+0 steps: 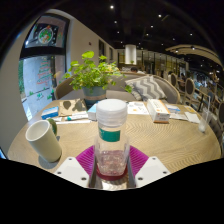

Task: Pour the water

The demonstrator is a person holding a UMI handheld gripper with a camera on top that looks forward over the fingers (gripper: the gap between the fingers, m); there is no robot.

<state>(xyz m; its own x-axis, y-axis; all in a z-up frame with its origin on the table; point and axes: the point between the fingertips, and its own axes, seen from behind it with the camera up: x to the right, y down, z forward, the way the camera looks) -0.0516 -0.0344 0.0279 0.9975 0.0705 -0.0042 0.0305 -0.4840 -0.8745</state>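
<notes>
Mug (44,139) left, plant (95,74) beyond.

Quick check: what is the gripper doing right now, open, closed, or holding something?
Gripper: closed on the clear bottle, a pink pad pressed against each side of it.

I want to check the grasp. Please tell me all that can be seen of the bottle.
The bottle is clear plastic with a white cap and a teal band under its neck. It stands upright on the wooden table, between the fingers of the gripper, with the pink pads at its sides. Whether they press on it cannot be seen. Its water level is not clear.
</notes>
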